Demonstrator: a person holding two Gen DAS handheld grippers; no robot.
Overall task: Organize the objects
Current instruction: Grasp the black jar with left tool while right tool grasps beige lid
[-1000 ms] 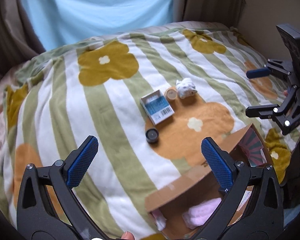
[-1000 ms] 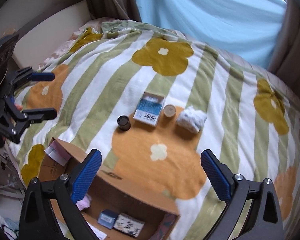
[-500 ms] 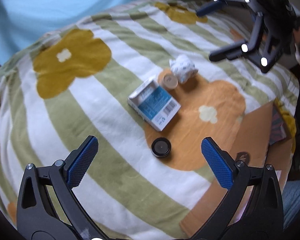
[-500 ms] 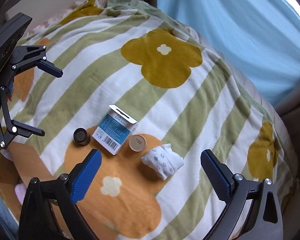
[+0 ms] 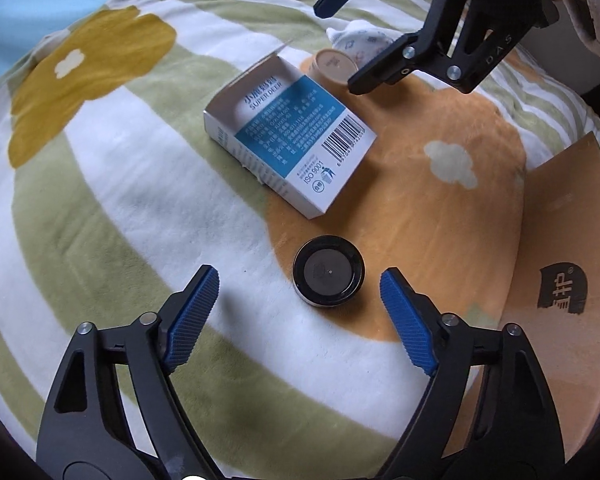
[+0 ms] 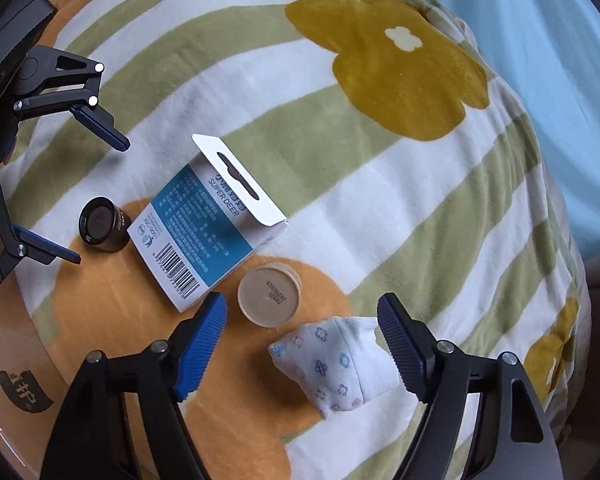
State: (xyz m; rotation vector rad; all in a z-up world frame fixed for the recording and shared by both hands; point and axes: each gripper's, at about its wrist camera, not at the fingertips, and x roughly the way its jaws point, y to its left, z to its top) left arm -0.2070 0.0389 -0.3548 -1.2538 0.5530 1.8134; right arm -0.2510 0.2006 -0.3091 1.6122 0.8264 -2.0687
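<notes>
Four objects lie on a flowered blanket. A small black round jar (image 5: 329,276) sits between the tips of my open left gripper (image 5: 298,312), untouched; it also shows in the right wrist view (image 6: 102,230). A blue-and-white box (image 5: 290,136) (image 6: 208,236) lies behind it, flap open. A tan round lid (image 6: 269,295) (image 5: 334,65) and a folded white floral sock (image 6: 336,366) lie by my open right gripper (image 6: 302,342); the sock is between its fingers, untouched. In the left wrist view the sock (image 5: 360,40) is partly hidden by the right gripper (image 5: 342,38).
A brown cardboard box flap (image 5: 568,288) lies at the blanket's edge by the jar; it also shows in the right wrist view (image 6: 16,384). A light blue curtain (image 6: 560,60) hangs beyond the bed. The left gripper (image 6: 96,196) shows in the right wrist view.
Both grippers have moved down and in toward the objects. The left one now brackets the black jar, the right one the sock. Nothing has been taken hold of.
</notes>
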